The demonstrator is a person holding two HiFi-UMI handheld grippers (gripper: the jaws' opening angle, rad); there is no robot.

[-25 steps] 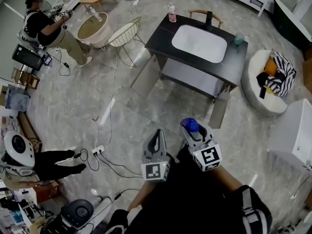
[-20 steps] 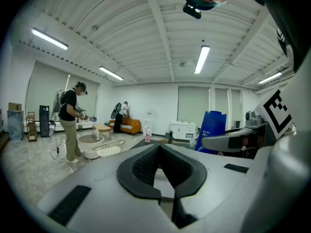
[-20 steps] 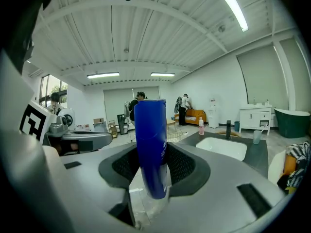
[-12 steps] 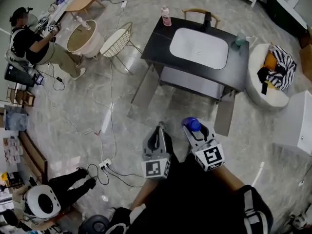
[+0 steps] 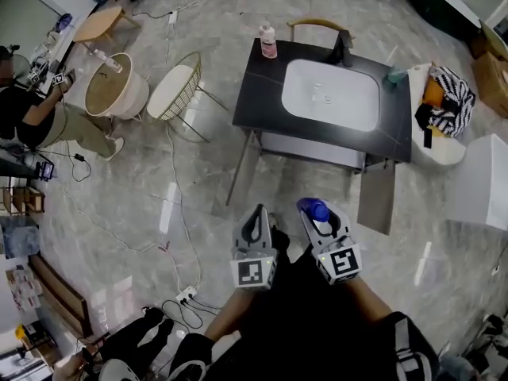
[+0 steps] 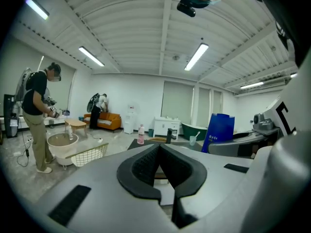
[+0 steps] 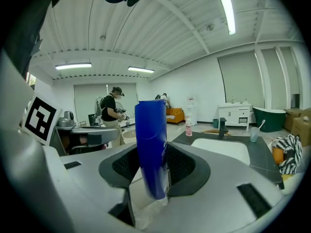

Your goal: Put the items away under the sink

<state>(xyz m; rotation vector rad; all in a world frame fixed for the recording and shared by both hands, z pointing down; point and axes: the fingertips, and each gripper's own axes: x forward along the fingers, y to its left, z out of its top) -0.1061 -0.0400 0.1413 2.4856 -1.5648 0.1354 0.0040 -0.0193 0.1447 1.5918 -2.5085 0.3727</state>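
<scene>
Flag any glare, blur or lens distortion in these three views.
Head view: reflected light glares in streaks on the glossy floor; the white sink is near washed out. Left gripper view: strong fisheye, dark corners, ceiling beams bowed. Right gripper view: same fisheye; the blue bottle reads sharp, the ceiling tube is blown out.

Bare floor is lying open in front of the table. A left door and a right door, swung out from the table's front, are flanking that approach. A wire chair is standing left of the table, and a white seat is crowding its right.
</scene>
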